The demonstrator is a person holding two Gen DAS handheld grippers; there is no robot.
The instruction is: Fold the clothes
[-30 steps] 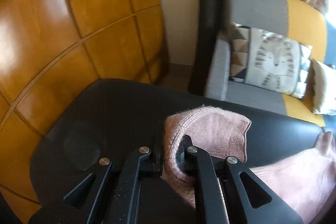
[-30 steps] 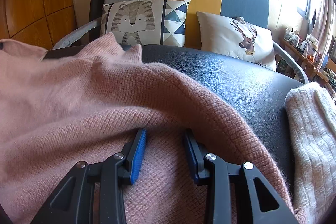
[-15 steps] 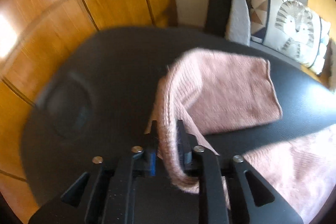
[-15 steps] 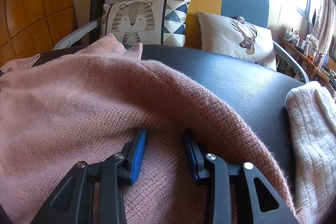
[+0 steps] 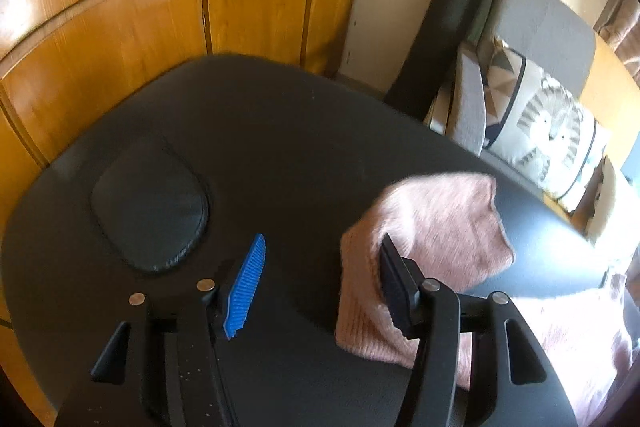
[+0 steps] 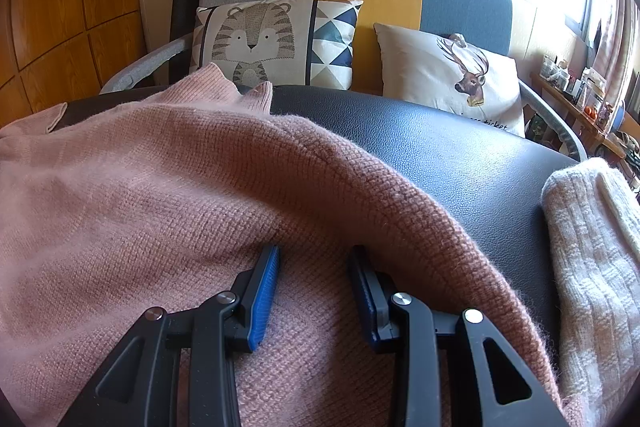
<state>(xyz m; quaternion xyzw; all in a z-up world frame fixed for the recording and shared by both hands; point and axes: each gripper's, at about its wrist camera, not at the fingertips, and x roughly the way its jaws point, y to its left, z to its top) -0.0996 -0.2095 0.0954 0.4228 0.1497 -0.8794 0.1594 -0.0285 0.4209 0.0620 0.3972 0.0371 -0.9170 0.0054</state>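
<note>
The left gripper (image 5: 320, 259) stood with its jaws opening, the blue pad bare and the pink sleeve (image 5: 432, 239) draped over the other finger, no longer pinched. That sleeve lay at about three o'clock from the gripper on the black tabletop (image 5: 280, 155). The right gripper (image 6: 316, 259) sat narrow, its fingers pressed into a raised fold of the pink sweater (image 6: 160, 195); whether they pinched it I cannot tell. The sweater spread toward nine o'clock, its collar at eleven. A cream knit (image 6: 592, 247) lay at three o'clock, a tiger cushion (image 6: 276, 43) at twelve.
</note>
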